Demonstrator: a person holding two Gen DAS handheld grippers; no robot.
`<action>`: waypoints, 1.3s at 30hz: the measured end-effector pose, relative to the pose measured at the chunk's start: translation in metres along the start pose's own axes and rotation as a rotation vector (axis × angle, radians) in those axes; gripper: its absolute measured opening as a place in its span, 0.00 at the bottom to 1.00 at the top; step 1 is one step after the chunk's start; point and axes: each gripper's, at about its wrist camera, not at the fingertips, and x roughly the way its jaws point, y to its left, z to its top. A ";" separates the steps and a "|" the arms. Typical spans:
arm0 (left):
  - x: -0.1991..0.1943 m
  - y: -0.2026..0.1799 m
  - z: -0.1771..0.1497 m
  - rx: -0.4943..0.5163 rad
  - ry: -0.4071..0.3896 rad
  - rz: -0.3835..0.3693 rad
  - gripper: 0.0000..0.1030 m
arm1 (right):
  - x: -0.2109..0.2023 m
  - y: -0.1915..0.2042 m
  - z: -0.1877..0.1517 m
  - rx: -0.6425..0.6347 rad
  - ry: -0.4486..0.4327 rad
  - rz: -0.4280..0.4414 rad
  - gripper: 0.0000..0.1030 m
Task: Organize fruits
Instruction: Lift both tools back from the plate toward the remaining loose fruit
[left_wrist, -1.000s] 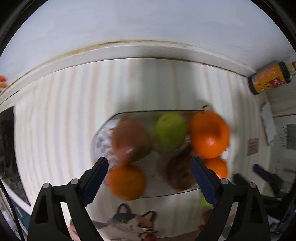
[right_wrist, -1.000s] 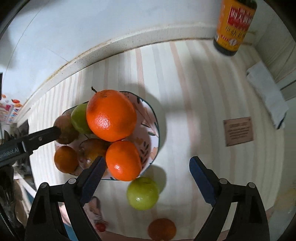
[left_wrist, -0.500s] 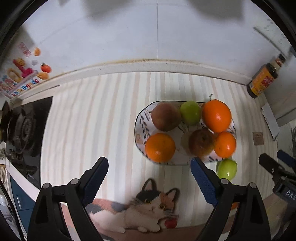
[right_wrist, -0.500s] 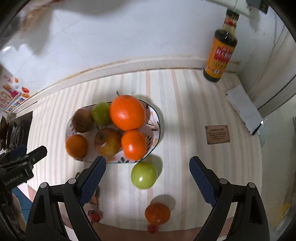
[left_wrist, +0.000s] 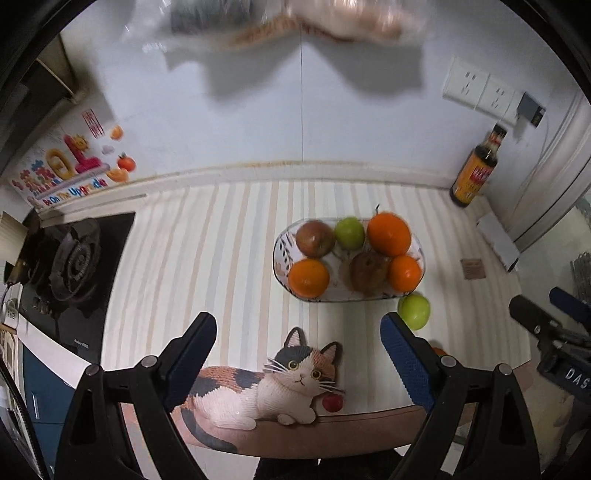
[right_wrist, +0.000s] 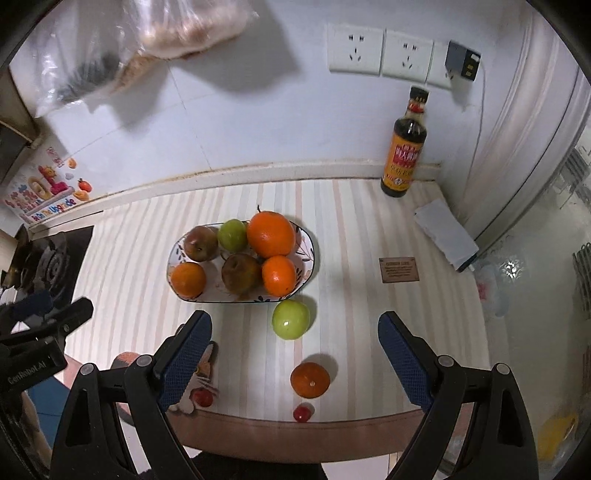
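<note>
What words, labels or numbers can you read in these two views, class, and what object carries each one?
"Be On The Upgrade": wall sticker, which also shows a large "10".
"DAS", cut off: right hand-held gripper body.
"GenRobot.AI": left hand-held gripper body.
Sauce bottle label: Chinese characters, too small to read.
Brown plaque on the counter: text too small.
Stove front: small brand mark, unreadable.

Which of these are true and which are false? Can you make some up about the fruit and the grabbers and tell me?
1. Both blue-padded grippers, left and right, are open and empty. True.
2. The oval patterned plate holds six fruits. True.
3. A round green apple sits on the striped counter beside the plate. True.
4. The small orange tangerine lies on the plate. False: it is on the counter near the edge.
5. The dark sauce bottle lies on its side. False: it stands upright.
</note>
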 end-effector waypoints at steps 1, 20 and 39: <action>-0.009 -0.001 0.000 0.003 -0.017 -0.001 0.88 | -0.007 0.001 -0.002 -0.002 -0.009 0.004 0.91; -0.065 0.007 -0.011 -0.033 -0.082 -0.005 0.88 | -0.088 0.019 -0.005 -0.029 -0.103 0.054 0.91; 0.031 -0.001 -0.016 -0.035 0.145 -0.011 0.99 | 0.015 -0.007 -0.011 0.056 0.117 0.096 0.91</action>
